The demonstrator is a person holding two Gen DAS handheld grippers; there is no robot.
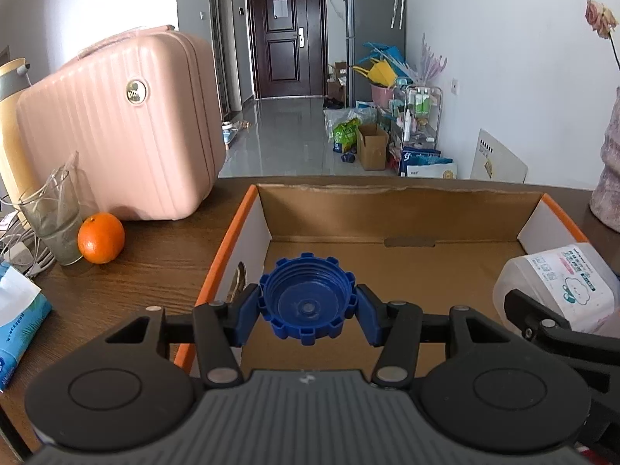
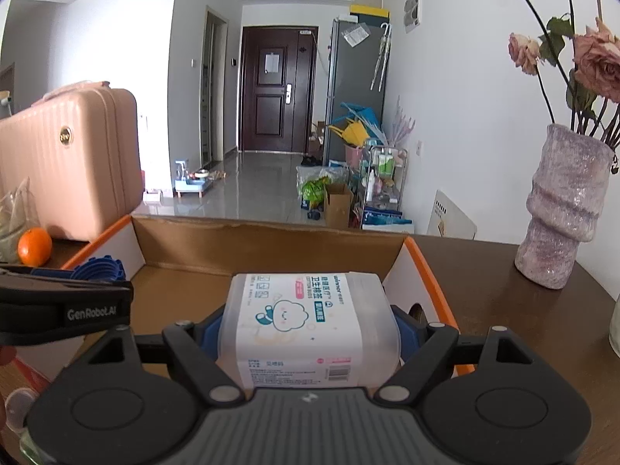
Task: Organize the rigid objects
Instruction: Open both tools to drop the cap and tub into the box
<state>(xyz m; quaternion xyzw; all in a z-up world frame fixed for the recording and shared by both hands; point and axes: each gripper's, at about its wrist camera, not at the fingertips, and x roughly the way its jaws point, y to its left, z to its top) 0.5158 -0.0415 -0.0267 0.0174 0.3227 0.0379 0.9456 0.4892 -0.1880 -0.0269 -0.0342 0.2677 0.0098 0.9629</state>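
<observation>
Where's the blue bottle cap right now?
The blue cap is clamped in the left gripper, held over the left side of the open cardboard box, with the orange on the table to its left.

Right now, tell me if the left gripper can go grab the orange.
Probably not yet: the left gripper is shut on the blue cap over the box. The orange sits unobstructed on the table beside the glass.
</observation>
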